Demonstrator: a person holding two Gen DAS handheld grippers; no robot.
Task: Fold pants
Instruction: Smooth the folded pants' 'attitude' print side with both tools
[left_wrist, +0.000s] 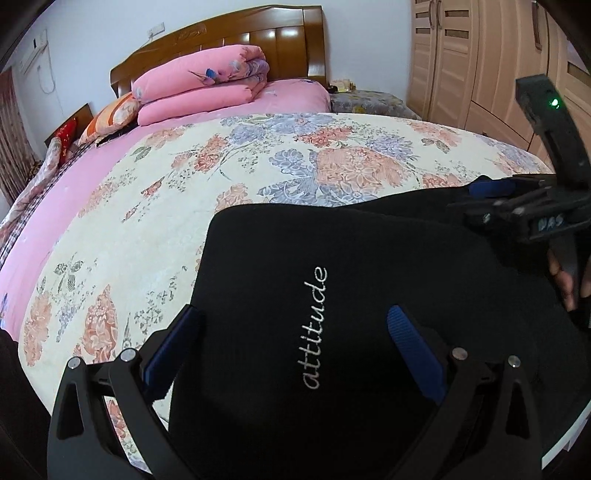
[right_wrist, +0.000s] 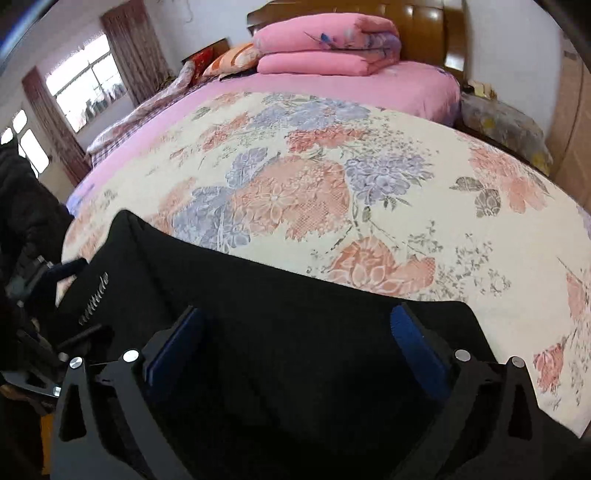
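Bed covered by a cream floral sheet (left_wrist: 229, 206) — peach and lilac blooms, grey-green leaves — laid over a plain pink sheet (left_wrist: 77, 184) that shows along the far and window sides. Folded pink quilt (left_wrist: 207, 81) stacked at the head, against a glossy wooden headboard (left_wrist: 236, 33). Orange-patterned pillow (left_wrist: 110, 114) just beside the quilt; a red cushion (left_wrist: 66, 131) beyond it. Light wood wardrobe (left_wrist: 461, 62) with panelled doors along one wall. Grey floral-covered stand (right_wrist: 506, 125) between bed and wardrobe, small items on top — too blurred to identify. Window (right_wrist: 86, 86) with reddish-brown curtains (right_wrist: 136, 40). White wall outlet (left_wrist: 157, 28) above headboard.
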